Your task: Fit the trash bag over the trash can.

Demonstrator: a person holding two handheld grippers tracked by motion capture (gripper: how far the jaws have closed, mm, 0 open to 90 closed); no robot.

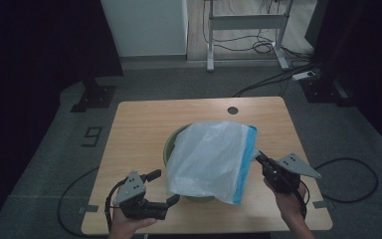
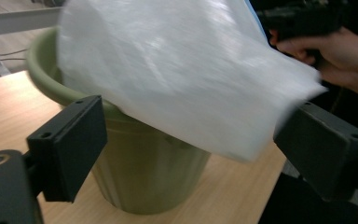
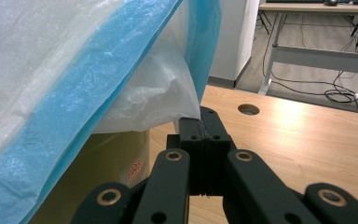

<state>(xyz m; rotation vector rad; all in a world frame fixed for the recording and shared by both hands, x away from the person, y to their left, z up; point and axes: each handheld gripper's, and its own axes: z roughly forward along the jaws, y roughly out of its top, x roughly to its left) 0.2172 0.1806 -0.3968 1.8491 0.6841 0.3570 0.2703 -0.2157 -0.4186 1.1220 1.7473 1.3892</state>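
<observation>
A white see-through plastic bag (image 1: 211, 157) with a blue strip along one edge lies draped over a green pot (image 1: 171, 142) in the middle of the wooden table (image 1: 139, 124). At the bag's right edge my right gripper (image 1: 257, 155) is shut on it. In the right gripper view the closed jaws (image 3: 204, 121) pinch a fold of the bag (image 3: 51, 93). My left gripper (image 1: 163, 187) is open near the table's front edge, left of the bag. In the left gripper view its jaws (image 2: 196, 149) stand wide apart, facing the pot (image 2: 144, 186) and the bag (image 2: 182, 70), touching neither.
A round cable hole (image 1: 233, 110) sits near the table's far edge. Beyond the table stand a desk frame (image 1: 246, 22), loose floor cables (image 1: 278, 74), a black stand base (image 1: 93, 97) and a white cabinet (image 1: 144, 27). Bare tabletop lies left of the pot.
</observation>
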